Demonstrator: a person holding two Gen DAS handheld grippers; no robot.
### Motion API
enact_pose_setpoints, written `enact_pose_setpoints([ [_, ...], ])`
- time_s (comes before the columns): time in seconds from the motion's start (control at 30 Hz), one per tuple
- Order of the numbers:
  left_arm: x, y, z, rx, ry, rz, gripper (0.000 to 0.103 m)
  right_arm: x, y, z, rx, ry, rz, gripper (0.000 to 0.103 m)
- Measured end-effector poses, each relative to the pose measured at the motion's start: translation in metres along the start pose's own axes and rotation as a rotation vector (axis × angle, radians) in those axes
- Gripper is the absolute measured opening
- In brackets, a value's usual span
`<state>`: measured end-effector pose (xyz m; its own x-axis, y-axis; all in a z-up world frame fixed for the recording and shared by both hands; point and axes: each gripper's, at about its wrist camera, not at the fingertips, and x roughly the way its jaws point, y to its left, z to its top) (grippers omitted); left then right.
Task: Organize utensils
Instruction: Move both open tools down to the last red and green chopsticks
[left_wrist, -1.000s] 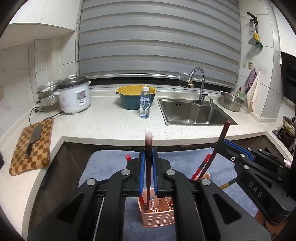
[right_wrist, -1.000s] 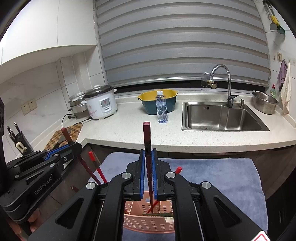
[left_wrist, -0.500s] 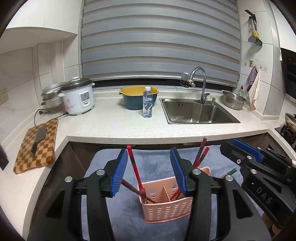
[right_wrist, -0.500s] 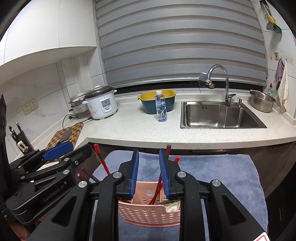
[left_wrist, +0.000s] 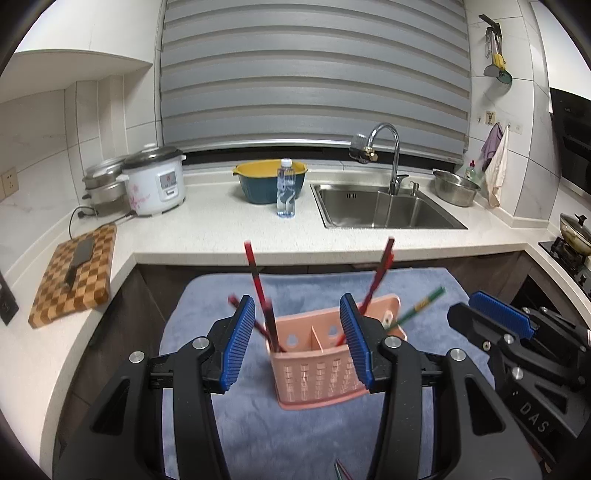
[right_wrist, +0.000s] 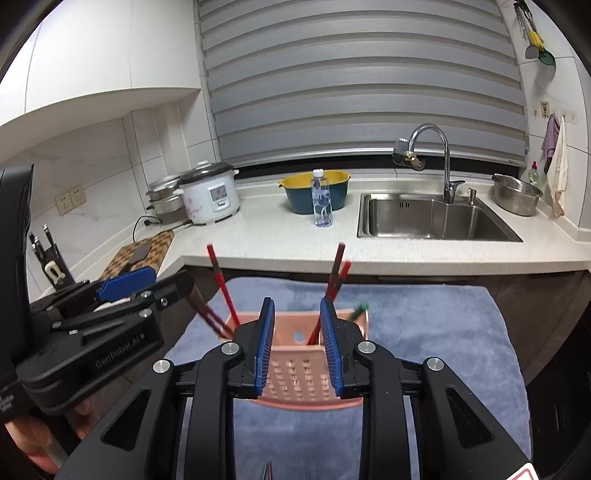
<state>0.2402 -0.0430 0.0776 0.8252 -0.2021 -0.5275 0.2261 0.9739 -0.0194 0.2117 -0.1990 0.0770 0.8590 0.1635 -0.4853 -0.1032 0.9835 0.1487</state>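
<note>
Left tool (left_wrist: 297, 341) stands roughly half open, nothing between its blue pads (left_wrist: 238, 343); the pink utensil caddy (left_wrist: 314, 369) shows through the gap but, as far as the fisheye view allows, no pad touches it. Right tool (right_wrist: 297, 347) is narrower, its jaws opening at this moment, likewise empty, with the same caddy framed behind the gap in the lower centre of the right wrist view. Judgement: the step in hand is a release and clear-off after chopsticks went into the caddy, both tools being free of load. At the very bottom edge of both views a thin green-and-red tip (left_wrist: 341, 472) lies on the blue-grey towel (left_wrist: 424, 288); it is too small to identify, possibly another utensil. Next move likely calls for locating a remaining loose piece, lowering a tool over it with jaws wide enough to straddle, then closing. In the caddy, red chopsticks (left_wrist: 258, 284) lean up-left from the left compartment, another red pair (left_wrist: 378, 277) leans up-right, and a green-tipped stick (left_wrist: 421, 306) pokes out toward the right. Beyond the towel, the worktop (left_wrist: 221, 229) carries a water bottle (left_wrist: 286, 188) at centre, well apart from the caddy.
</note>
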Motion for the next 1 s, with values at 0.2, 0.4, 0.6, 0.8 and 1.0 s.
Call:
enact_pose_setpoints([
  [0.2, -0.011, -0.004, -0.037, -0.002, 0.047, -0.002, 0.046, -0.015, -0.005, -0.043, 0.010, 0.064, -0.008, 0.029],
  [0.4, -0.021, -0.008, -0.076, -0.012, 0.110, -0.016, 0.046, -0.032, -0.009, -0.084, 0.007, 0.117, -0.025, 0.029],
  [0.6, -0.032, -0.011, -0.117, -0.036, 0.173, -0.023, 0.046, -0.050, -0.009, -0.130, -0.013, 0.178, -0.041, 0.029],
  [0.8, -0.043, -0.015, -0.165, -0.046, 0.254, -0.030, 0.046, -0.063, -0.005, -0.182, -0.006, 0.261, -0.032, 0.029],
  [1.0, -0.053, -0.023, -0.203, -0.024, 0.320, -0.023, 0.046, -0.075, -0.002, -0.227, 0.008, 0.334, -0.018, 0.029],
])
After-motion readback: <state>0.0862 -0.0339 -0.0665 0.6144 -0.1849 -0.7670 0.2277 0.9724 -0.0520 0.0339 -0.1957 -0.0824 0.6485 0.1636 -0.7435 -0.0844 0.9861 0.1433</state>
